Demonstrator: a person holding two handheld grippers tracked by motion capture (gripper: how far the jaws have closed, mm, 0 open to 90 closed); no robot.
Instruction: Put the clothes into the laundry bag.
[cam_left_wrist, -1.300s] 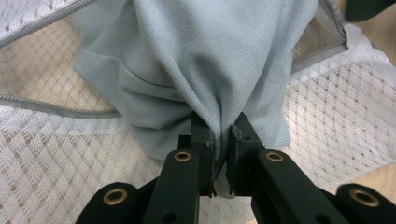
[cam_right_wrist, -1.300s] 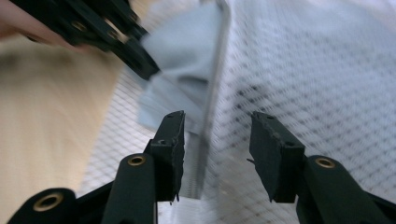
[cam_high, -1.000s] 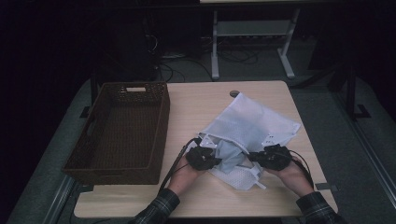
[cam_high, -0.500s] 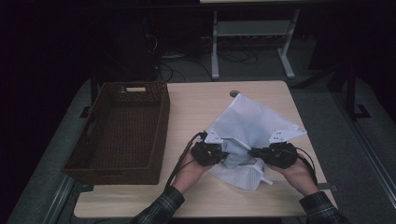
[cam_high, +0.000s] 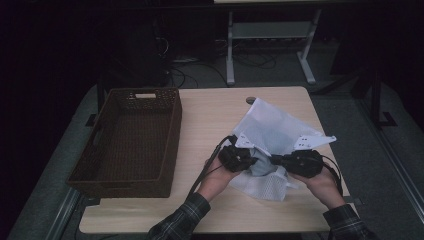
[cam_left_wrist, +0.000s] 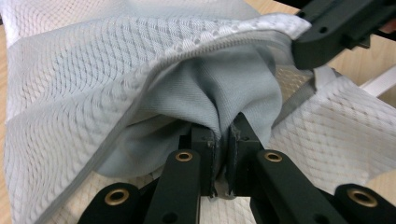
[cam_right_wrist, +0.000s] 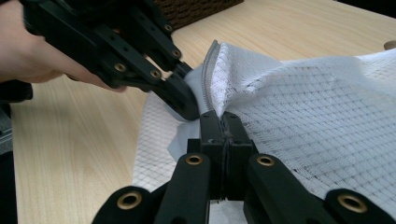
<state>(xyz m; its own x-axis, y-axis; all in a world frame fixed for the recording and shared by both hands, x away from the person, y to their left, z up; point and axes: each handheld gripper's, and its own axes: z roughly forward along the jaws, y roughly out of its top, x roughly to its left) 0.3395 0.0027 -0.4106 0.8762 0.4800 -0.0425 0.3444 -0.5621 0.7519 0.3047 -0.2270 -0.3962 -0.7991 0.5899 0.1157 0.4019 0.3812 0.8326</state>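
A white mesh bag lies on the right half of the wooden table, its near end lifted off the surface. A grey cloth bulges out of the bag's mouth between my two grippers. In the left gripper view, my left gripper is shut on a fold of the grey cloth, under the bag's zipped rim. My left gripper points right in the high view. My right gripper is shut on the edge of the mesh bag. It faces my left gripper from close by.
A dark brown woven basket stands on the left half of the table, about a hand's width from my left hand. Bare wood lies behind the bag and along the front edge. A round cable hole sits near the far edge.
Both grippers have risen, lifting the near end of the bag. My left gripper has moved right and away from the front edge, closer to the right gripper.
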